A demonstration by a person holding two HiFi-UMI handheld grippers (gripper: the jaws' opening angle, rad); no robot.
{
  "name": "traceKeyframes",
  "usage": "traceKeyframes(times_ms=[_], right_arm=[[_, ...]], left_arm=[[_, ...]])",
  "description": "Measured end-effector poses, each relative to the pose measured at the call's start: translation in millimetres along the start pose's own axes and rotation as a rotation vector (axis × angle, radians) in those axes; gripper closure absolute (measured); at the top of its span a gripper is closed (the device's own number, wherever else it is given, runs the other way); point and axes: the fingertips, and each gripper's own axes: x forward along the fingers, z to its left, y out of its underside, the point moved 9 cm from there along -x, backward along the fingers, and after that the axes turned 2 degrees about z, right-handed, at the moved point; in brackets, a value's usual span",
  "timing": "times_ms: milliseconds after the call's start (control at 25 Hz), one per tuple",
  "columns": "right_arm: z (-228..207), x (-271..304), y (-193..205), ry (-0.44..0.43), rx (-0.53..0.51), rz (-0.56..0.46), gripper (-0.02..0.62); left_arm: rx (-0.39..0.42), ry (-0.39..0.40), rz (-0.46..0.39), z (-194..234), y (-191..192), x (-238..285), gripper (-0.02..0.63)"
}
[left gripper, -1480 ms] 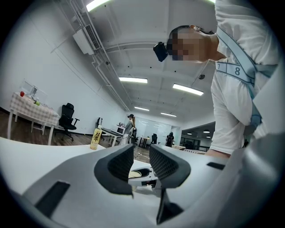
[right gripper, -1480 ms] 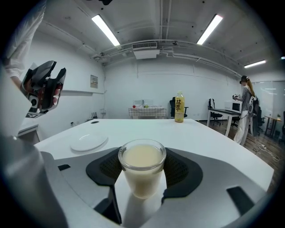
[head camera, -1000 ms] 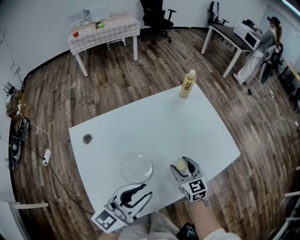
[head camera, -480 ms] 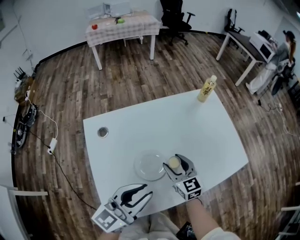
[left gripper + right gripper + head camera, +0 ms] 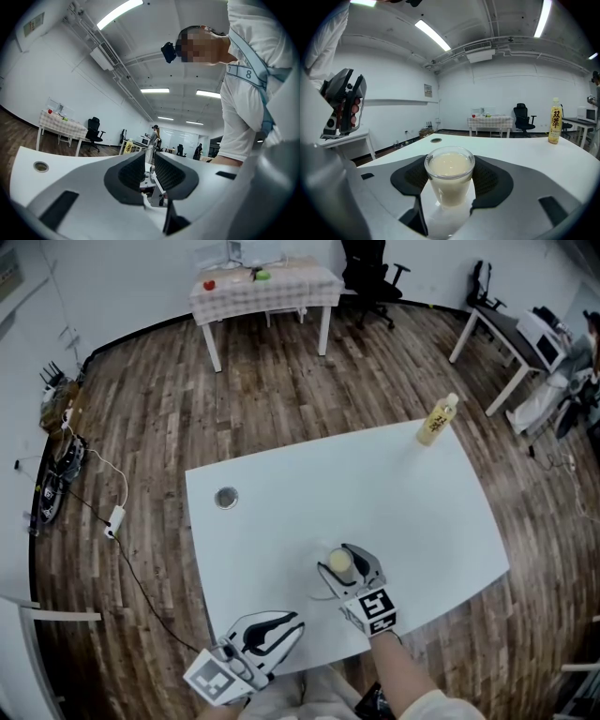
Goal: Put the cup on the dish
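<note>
Clamping the milky cup (image 5: 449,180) between its jaws, the right gripper (image 5: 339,561) holds it over the faint clear dish (image 5: 319,583) by the table's (image 5: 281,493) near edge; letting go remains, I judge. The empty left gripper's (image 5: 292,622) jaws have just been closing to a slit. The label on the bottle (image 5: 554,121) at the far right corner seems to read 双萃.

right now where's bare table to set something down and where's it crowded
Bare: the broad middle of the table, between the cable hole and the bottle, plus the stretch right of the cup. Crowded: the near edge, where the right hand-held gripper holds that cup.
</note>
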Motion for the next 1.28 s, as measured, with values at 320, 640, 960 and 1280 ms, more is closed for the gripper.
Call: traceKeyframes(times_ms=[320,640,960,1280], right_arm=[[15.4,15.9,8.6,-0.02,-0.03,0.047,0.313],[17.0,19.3,16.3,-0.021,-0.064,0.053,0.313],[18.7,21.8,23.2,-0.04,-0.072,0.046,0.313],[16.2,14.4,20.4,-0.057,-0.076,0.045,0.305]], left_arm=[[-0.014,0.008,0.006,4.4,3.3,-7.2,0.563],[-0.022,0.003,0.008,8.5,4.2,-7.5,0.563],[-0.023,0.011,0.015,5.8,7.8,-1.6,0.563],[-0.024,0.008,0.024,3.8,7.6,0.5,0.563]])
